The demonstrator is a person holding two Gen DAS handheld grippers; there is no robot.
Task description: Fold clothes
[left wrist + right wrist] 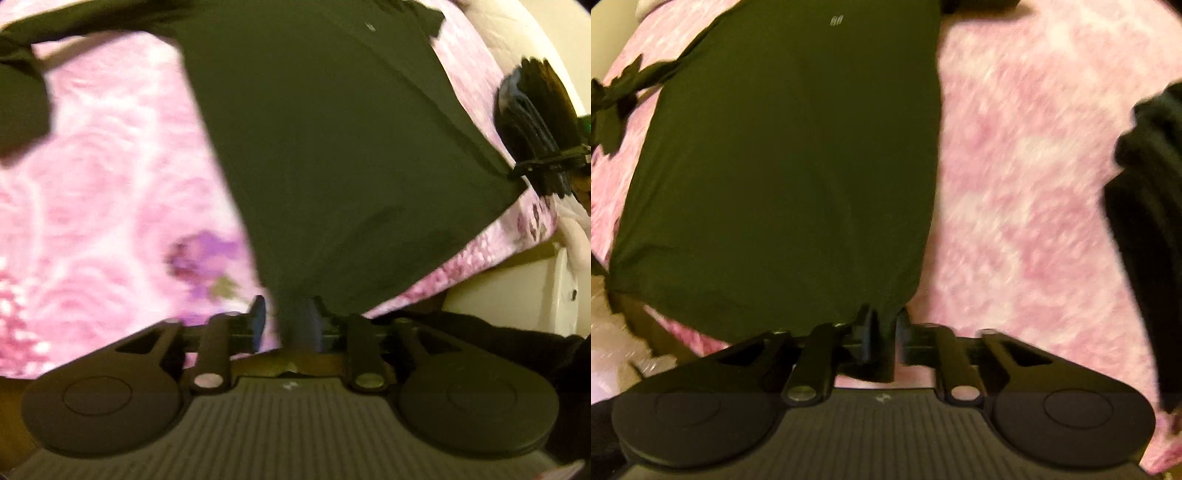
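Note:
A dark green T-shirt (332,147) lies spread on a pink flowered bedspread (103,177). My left gripper (286,317) is shut on the shirt's near hem corner. In the right wrist view the same shirt (790,166) fills the left and middle, with a small pale logo (836,20) near its far end. My right gripper (882,325) is shut on the other hem corner. The right gripper also shows in the left wrist view (535,162), pinching the shirt's edge at the far right. Both views are blurred by motion.
The bedspread (1034,184) covers the bed. More dark cloth lies at the left (18,99) in the left wrist view and at the right edge (1148,206) in the right wrist view. A cream wall or furniture (517,295) stands beyond the bed's edge.

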